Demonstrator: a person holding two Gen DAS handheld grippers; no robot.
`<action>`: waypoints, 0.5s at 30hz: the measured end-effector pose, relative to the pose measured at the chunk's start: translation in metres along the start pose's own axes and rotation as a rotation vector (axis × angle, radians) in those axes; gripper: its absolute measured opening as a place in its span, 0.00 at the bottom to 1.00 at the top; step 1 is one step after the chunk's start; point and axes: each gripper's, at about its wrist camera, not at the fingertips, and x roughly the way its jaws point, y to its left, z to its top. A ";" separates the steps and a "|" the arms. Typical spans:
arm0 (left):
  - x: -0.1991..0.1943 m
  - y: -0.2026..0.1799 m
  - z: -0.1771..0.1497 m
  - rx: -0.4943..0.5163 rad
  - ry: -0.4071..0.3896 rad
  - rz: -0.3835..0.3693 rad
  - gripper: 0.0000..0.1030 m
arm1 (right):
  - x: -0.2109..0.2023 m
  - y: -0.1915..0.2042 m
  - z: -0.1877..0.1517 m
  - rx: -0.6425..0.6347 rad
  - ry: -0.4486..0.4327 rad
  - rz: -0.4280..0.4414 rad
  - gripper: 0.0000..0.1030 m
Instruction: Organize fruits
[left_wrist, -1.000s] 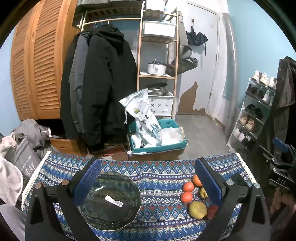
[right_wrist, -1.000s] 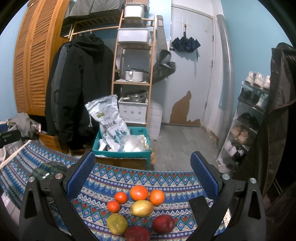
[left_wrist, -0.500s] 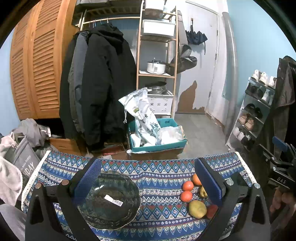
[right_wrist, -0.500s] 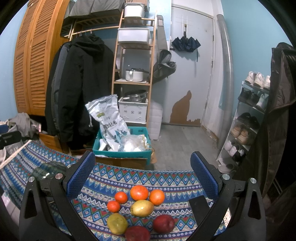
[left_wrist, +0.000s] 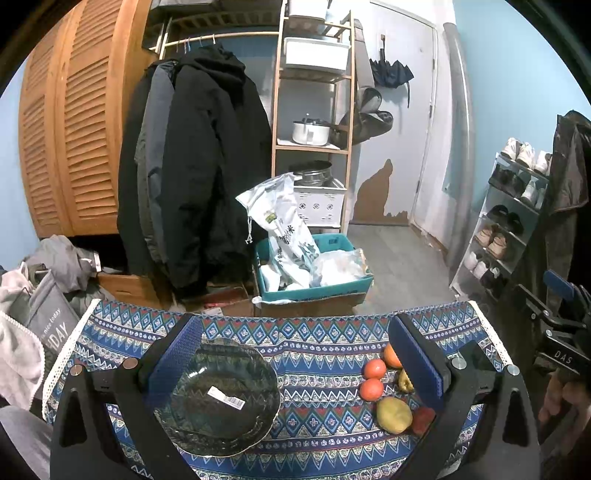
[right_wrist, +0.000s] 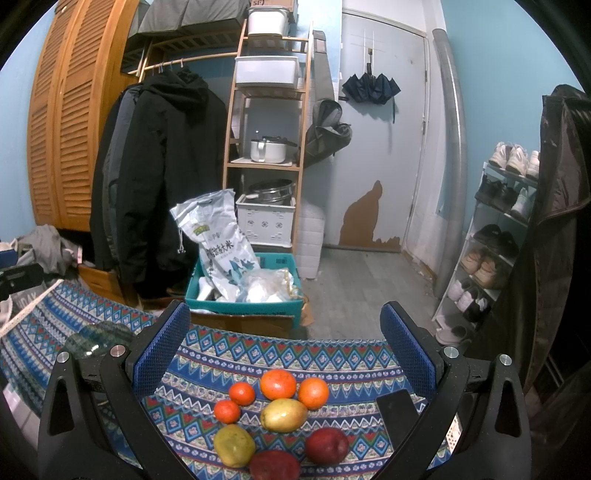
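Note:
A dark glass bowl (left_wrist: 218, 398) with a barcode sticker sits on the patterned tablecloth (left_wrist: 314, 354), below my open, empty left gripper (left_wrist: 295, 354). Several fruits lie in a cluster in the right wrist view: oranges (right_wrist: 277, 384), a yellow mango (right_wrist: 283, 415), a green-yellow fruit (right_wrist: 234, 444) and two red apples (right_wrist: 326, 445). My right gripper (right_wrist: 284, 347) is open and empty, hovering above the cluster. The fruits (left_wrist: 393, 414) also show in the left wrist view, right of the bowl, partly hidden by the right finger. The bowl's edge (right_wrist: 96, 338) shows at far left.
A black phone (right_wrist: 396, 408) lies on the cloth right of the fruits. Beyond the table's far edge stand a teal crate (left_wrist: 314, 273) with bags, hanging coats (left_wrist: 192, 177), a wooden shelf (right_wrist: 266, 147) and a shoe rack (right_wrist: 498, 236).
The left gripper has drifted very slightly; the scene shifts a little in its view. The right gripper and the fruits have not moved.

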 end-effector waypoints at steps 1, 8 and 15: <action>0.000 0.000 0.000 0.000 0.000 0.000 0.99 | 0.000 0.000 0.000 0.000 0.000 0.000 0.98; 0.000 0.000 0.000 -0.001 0.000 0.000 0.99 | 0.000 0.000 0.000 0.000 0.000 0.000 0.98; 0.000 0.000 0.001 0.000 0.001 0.000 0.99 | 0.000 0.000 0.000 0.000 0.000 0.000 0.98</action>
